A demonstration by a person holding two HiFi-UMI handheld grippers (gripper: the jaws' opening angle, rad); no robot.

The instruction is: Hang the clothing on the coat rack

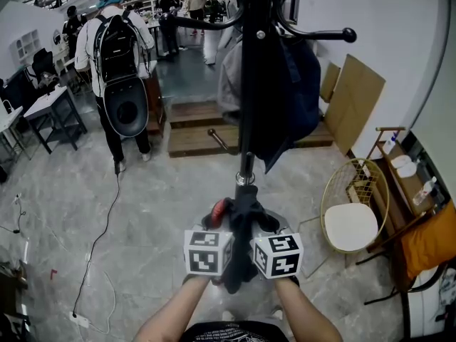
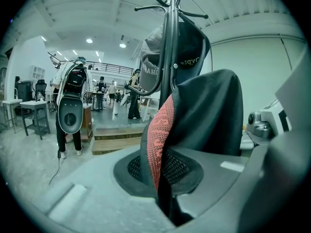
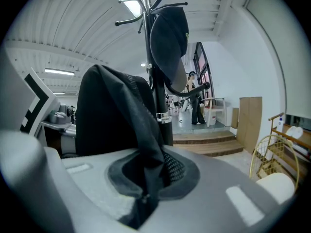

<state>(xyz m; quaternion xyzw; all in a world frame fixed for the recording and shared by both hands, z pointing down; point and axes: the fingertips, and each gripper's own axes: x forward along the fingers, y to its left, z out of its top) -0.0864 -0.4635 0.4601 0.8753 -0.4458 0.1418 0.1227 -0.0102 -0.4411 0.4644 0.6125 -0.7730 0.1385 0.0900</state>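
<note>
A black garment with a red knit band (image 1: 239,223) is bunched between my two grippers, low in the head view and just in front of the coat rack's base. My left gripper (image 1: 222,219) is shut on it, and the red band (image 2: 159,140) rises out of the closed jaws. My right gripper (image 1: 262,223) is shut on plain black fabric (image 3: 138,130) of the same garment. The black coat rack (image 1: 246,84) stands straight ahead. A dark navy garment (image 1: 288,95) and a grey one (image 1: 228,73) hang on it. A dark cap (image 3: 170,38) hangs from its upper hooks.
A person with a black backpack (image 1: 114,63) stands at the back left, near a wooden step platform (image 1: 196,137). A gold wire chair with a white cushion (image 1: 353,216) and a leaning wooden board (image 1: 354,102) are on the right. A cable (image 1: 107,226) runs over the floor at left, beside desks (image 1: 53,109).
</note>
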